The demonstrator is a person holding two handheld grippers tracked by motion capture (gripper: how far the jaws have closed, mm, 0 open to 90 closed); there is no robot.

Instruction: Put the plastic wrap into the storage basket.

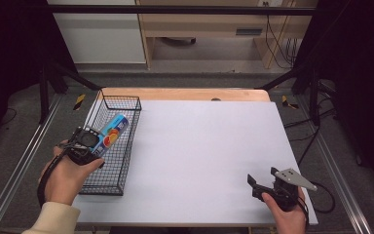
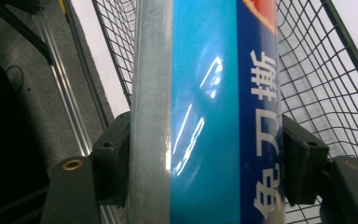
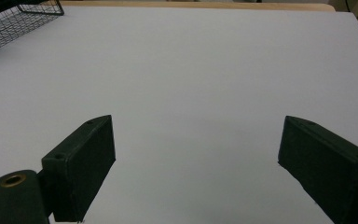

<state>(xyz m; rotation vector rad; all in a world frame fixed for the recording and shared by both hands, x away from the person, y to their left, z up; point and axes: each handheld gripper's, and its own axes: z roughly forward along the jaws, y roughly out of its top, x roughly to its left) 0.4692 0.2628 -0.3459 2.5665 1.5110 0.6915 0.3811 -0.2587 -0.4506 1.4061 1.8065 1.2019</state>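
One blue tube (image 1: pixel 113 130) lengthwise along the wire basket (image 1: pixel 126 146), in left claw (image 1: pixel 99 141)

Left gripper (image 1: pixel 95 141): black body, carried in the left hand (image 1: pixel 64 176). A cream sleeve (image 1: pixel 53 218) is worn on that arm, and a black cable is seen along the wrist. In the left gripper view, 2 matte black rectangular pads (image 2: pixel 115 161) are noted, each with a small screw hole, on arms with brass-coloured bushings.

Right gripper (image 1: pixel 256 187): black, topped by a grey three-cornered plate (image 1: pixel 295 178) with small holes; a black cable trails behind. Right hand (image 1: pixel 286 217): no sleeve is seen.
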